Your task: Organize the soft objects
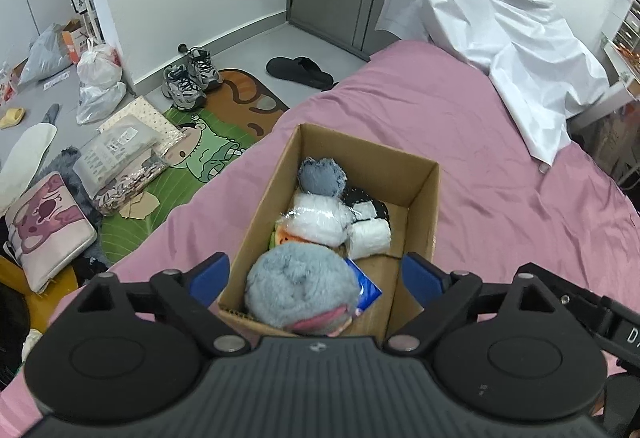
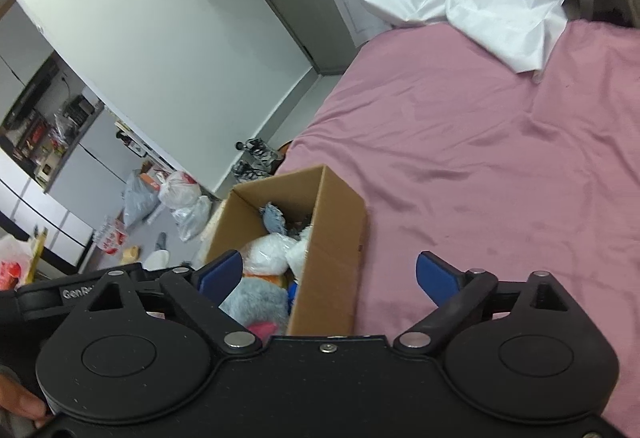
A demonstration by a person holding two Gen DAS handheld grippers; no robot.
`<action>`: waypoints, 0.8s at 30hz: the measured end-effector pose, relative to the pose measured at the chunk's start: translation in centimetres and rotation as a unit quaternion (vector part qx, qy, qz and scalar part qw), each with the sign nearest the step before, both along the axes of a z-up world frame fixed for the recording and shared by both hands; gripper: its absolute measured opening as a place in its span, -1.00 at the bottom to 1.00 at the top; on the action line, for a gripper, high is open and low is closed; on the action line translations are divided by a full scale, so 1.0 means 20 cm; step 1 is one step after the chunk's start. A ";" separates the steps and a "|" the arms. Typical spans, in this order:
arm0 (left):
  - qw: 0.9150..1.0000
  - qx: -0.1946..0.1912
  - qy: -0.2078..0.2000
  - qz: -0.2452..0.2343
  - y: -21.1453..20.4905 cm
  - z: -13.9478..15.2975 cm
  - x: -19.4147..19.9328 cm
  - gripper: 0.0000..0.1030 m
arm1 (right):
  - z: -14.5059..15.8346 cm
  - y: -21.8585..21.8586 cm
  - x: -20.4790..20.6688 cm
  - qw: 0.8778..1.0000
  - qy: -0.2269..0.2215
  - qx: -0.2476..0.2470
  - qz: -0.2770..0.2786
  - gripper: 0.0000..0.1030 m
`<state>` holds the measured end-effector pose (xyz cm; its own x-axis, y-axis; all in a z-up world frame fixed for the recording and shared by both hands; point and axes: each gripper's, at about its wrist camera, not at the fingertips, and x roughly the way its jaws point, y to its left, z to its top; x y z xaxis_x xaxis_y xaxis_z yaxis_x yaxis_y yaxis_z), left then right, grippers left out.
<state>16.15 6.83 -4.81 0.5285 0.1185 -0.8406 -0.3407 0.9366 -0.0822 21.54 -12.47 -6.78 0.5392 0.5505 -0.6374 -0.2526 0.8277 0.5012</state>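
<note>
While both tongs stand open and empty above it, the pink bed point(image 1: 460, 126) fills most of each view, with a crumpled white sheet point(image 1: 500, 38) draped at its upper right. On the bed, low in the centre of the left wrist view, sits an open cardboard box point(image 1: 424, 206) holding the soft objects. Largest of these is a fluffy grey plush point(image 1: 300, 286) with a pink band, at the lower end of the box; it is probably light and compressible, best pinched across its bulk rather than by its fur. Above it lie two white bundles in clear film point(image 1: 320, 218), likely slippery under the pads, then a smaller grey pom-like piece point(image 1: 322, 176) at the box's upper end. The left tongs point(image 1: 316, 280) straddle the box's lower end, their blue pads touching nothing. The right tongs point(image 2: 330, 276) hang over the box's right wall, equally clear. By judgement, the box appears nearly filled.
</note>
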 end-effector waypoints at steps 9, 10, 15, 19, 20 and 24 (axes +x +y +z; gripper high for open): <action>1.000 0.002 -0.002 -0.013 -0.08 0.10 -0.09 0.82 | 0.11 -0.12 -0.12 0.999 -0.022 -0.031 -0.006 1.00; 1.000 0.002 -0.001 -0.016 -0.09 0.11 -0.10 0.82 | 0.13 -0.13 -0.13 0.999 -0.022 -0.029 -0.010 1.00; 1.000 0.005 -0.006 -0.025 -0.11 0.17 -0.18 0.82 | 0.18 -0.20 -0.19 0.999 -0.028 -0.026 -0.020 1.00; 0.999 0.006 -0.014 -0.034 -0.14 0.22 -0.24 0.82 | 0.22 -0.25 -0.25 0.999 -0.029 -0.020 -0.025 1.00; 0.999 0.005 -0.016 -0.036 -0.14 0.23 -0.26 0.82 | 0.23 -0.26 -0.27 0.999 -0.031 -0.019 -0.024 1.00; 0.999 0.004 -0.025 -0.044 -0.17 0.28 -0.32 0.83 | 0.27 -0.29 -0.33 0.999 -0.036 -0.017 -0.022 1.00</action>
